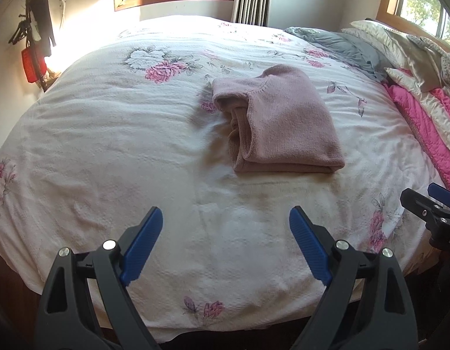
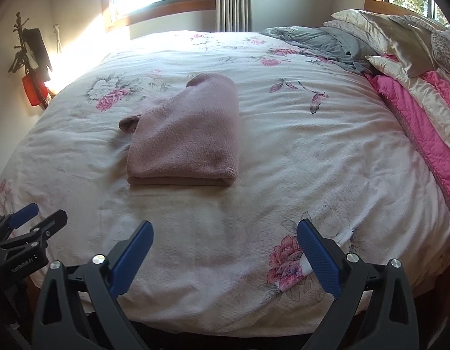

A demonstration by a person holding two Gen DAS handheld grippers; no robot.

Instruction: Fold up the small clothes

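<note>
A dusty-pink knitted garment (image 1: pixel 279 122) lies folded into a compact rectangle near the middle of a white floral bedspread (image 1: pixel 108 145), the fold apparently complete and nothing else visibly waiting. The left gripper (image 1: pixel 226 224) and right gripper (image 2: pixel 225 237) hover near the bed's front edge, well apart from the garment, blue-padded fingers spread wide and holding nothing. The left wrist view exposes the open layered side of the bundle; the right wrist view shows mainly its smooth top and front fold.
</note>
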